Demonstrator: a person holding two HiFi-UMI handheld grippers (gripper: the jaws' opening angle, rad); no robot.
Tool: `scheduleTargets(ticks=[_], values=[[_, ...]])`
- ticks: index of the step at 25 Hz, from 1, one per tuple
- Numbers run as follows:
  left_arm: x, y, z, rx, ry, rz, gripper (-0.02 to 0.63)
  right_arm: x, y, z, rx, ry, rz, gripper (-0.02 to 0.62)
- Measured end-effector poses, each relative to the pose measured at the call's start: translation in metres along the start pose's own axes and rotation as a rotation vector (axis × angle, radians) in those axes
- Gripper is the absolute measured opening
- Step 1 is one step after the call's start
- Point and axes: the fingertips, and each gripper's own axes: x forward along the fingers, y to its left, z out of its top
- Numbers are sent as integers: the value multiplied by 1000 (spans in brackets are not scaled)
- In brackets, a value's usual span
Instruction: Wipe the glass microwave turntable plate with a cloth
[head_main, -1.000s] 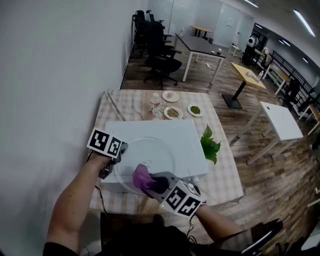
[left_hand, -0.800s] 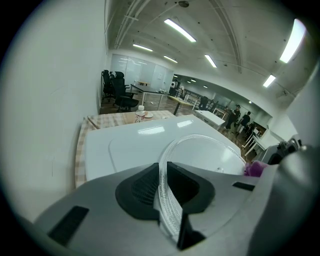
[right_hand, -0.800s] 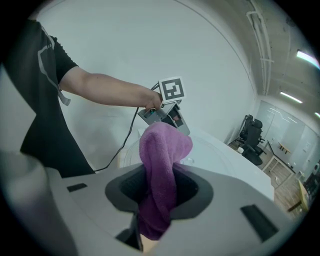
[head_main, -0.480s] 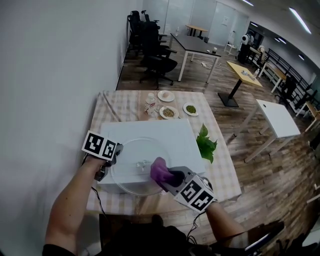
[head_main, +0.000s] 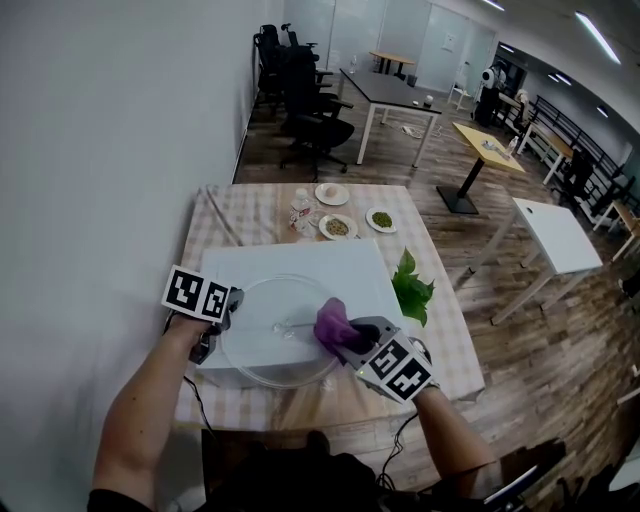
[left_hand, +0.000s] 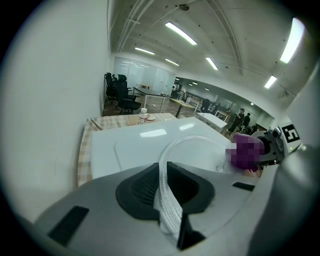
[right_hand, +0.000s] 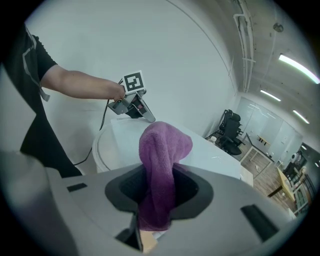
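Note:
A clear glass turntable plate (head_main: 268, 338) lies on top of a white microwave (head_main: 300, 262). My left gripper (head_main: 228, 310) is shut on the plate's left rim; in the left gripper view the ribbed glass edge (left_hand: 166, 197) runs between the jaws. My right gripper (head_main: 348, 338) is shut on a purple cloth (head_main: 331, 321), which rests on the right part of the plate. In the right gripper view the cloth (right_hand: 161, 160) stands up out of the jaws, with the plate (right_hand: 106, 149) and the left gripper (right_hand: 141, 111) beyond it.
The microwave stands on a checked tablecloth (head_main: 445, 350). Behind it are a small bottle (head_main: 300, 212) and three small dishes (head_main: 337, 227) of food. Green leaves (head_main: 415, 288) lie at its right. A white wall runs along the left; office chairs and tables stand farther back.
My right gripper has carried the purple cloth across the plate from its front-left part to its right part. The left gripper has kept still on the rim.

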Motion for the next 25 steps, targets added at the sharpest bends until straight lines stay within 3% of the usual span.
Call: scheduleTargets(ticks=[4, 18, 25], values=[[-3, 6, 3, 1, -16, 34, 54, 7, -18, 2, -45, 17, -64, 121], [-11, 13, 6, 24, -111, 98, 55, 32, -47, 6, -37, 48, -90, 121], [-16, 10, 6, 56, -162, 121, 55, 19, -44, 33, 76, -84, -87, 121]])
